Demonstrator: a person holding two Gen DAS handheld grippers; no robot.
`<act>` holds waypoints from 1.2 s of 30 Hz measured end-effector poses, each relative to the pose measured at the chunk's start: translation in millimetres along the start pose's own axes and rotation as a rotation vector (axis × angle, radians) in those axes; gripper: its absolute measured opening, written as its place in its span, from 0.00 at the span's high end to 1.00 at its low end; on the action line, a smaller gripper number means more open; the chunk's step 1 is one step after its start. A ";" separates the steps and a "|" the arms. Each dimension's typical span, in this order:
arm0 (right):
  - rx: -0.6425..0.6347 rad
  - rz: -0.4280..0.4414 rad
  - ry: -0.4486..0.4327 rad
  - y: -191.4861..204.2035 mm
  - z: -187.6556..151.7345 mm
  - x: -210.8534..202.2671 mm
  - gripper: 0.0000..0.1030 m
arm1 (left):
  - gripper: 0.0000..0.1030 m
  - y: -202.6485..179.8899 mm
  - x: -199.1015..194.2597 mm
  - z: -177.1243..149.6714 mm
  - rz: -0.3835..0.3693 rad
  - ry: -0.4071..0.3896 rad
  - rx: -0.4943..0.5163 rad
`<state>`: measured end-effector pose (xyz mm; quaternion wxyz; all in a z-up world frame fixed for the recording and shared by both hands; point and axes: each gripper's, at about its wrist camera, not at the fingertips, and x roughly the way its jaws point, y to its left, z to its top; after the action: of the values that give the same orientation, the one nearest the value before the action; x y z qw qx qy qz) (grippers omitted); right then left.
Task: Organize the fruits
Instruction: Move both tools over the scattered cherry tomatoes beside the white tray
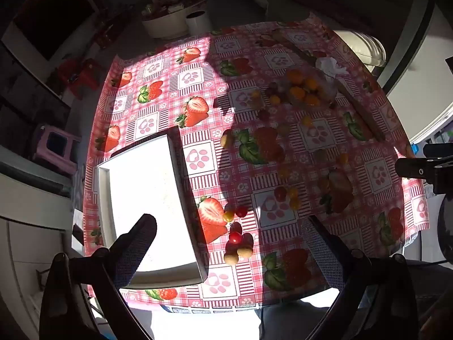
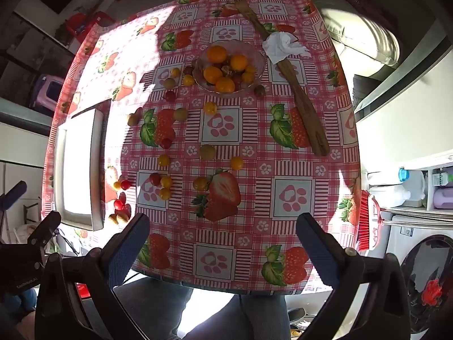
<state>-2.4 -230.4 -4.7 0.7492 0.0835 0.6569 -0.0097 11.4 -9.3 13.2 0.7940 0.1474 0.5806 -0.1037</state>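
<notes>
From the left wrist we look steeply down from high above the table's near-left side, and from the right wrist straight down over its near edge, both views sharing the white tray (image 1: pixel 141 198) (image 2: pixel 78 167) and the scattered fruits (image 1: pixel 236 238) (image 2: pixel 164 182).

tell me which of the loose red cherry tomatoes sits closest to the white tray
The bright red one beside a small yellow fruit, just off the white tray's long edge; the other red ones lie farther out on the tablecloth.

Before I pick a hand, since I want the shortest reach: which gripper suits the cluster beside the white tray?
Probably left: the left gripper, open, hangs nearly over the cluster beside the white tray.
</notes>
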 end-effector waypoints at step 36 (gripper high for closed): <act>0.254 -0.138 0.003 -21.5 10.6 132.7 0.00 | 0.00 11.1 185.2 84.9 -0.053 0.030 0.049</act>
<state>23.4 -240.4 -136.6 0.7290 0.1322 0.6559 -0.1441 147.2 -27.8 -138.0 0.7783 0.1528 0.5935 -0.1366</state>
